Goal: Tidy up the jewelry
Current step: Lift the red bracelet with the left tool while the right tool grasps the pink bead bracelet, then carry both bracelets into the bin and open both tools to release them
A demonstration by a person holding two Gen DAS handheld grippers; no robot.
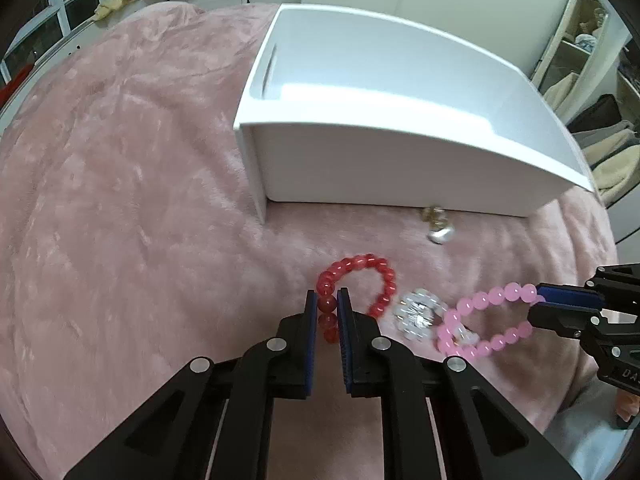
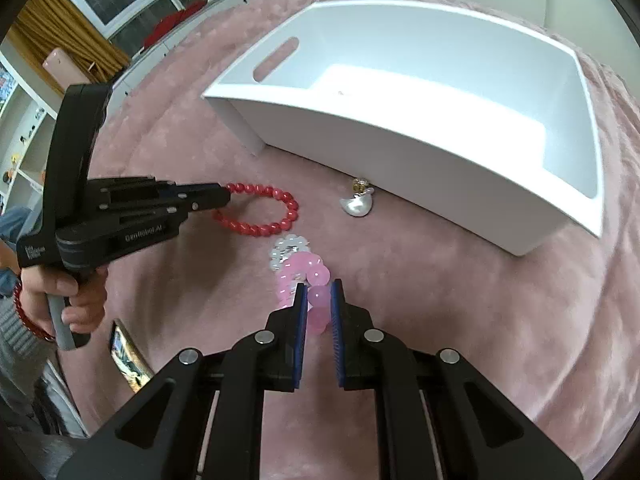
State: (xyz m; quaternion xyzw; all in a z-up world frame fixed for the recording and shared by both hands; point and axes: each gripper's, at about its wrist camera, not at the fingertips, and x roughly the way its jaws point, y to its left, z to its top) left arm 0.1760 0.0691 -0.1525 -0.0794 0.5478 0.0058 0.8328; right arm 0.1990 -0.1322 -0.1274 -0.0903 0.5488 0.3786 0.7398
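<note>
My left gripper is shut on the red bead bracelet, which lies on the pink blanket; it also shows in the right wrist view, where the left gripper comes in from the left. My right gripper is shut on the pink bead bracelet; in the left wrist view the pink bracelet is held at its far end by the right gripper. A clear crystal bracelet lies between the two, also in the right wrist view.
A white open box with a handle slot stands on the blanket behind the jewelry; it also shows in the left wrist view. A pearl pendant with a gold clasp lies against its front wall. A phone lies at the lower left.
</note>
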